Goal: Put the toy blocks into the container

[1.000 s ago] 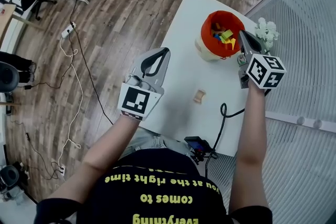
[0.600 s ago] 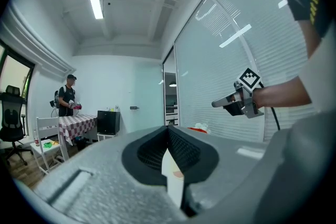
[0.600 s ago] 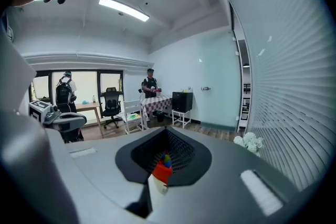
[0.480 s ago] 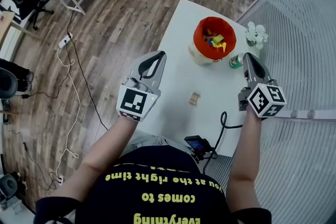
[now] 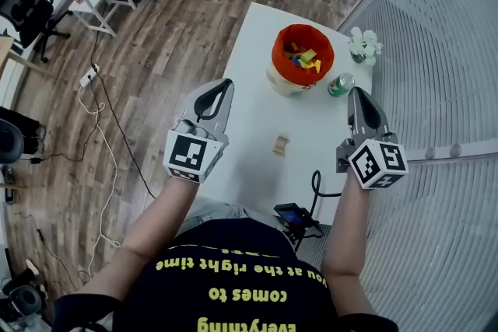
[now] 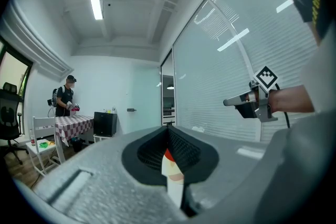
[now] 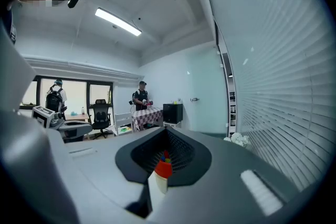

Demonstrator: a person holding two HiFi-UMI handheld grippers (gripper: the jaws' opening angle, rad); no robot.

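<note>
Head view: one loose block (image 5: pixel 280 144) lies alone on the white table (image 5: pixel 257 109), still outside the orange container (image 5: pixel 275 56), which stands at about 12–1 o'clock from it, well apart. Left gripper (image 5: pixel 221 89) hangs at 9 o'clock of the block over the table edge, jaws pressed together, nothing in them. Right gripper (image 5: pixel 356 94) is at 3 o'clock of the block, jaws also together and empty; its own view shows only a thin slit between the pads, with the container seen through it. Step in hand, as I judge it, is fetching the last block: spread the jaws first, come down with one jaw on each flat side of the block, clamp squarely so it doesn't twist, lift clear, carry toward 12 o'clock, and let go low over the rim so it doesn't bounce out. Keep clear of the can (image 5: pixel 340 84) at 5 o'clock of the container. Counts: grippers two, container one, loose block one, can one, flower bunch (image 5: pixel 362 45) one; stored blocks (image 5: pixel 302 57) are several, heaped and too small to count.
</note>
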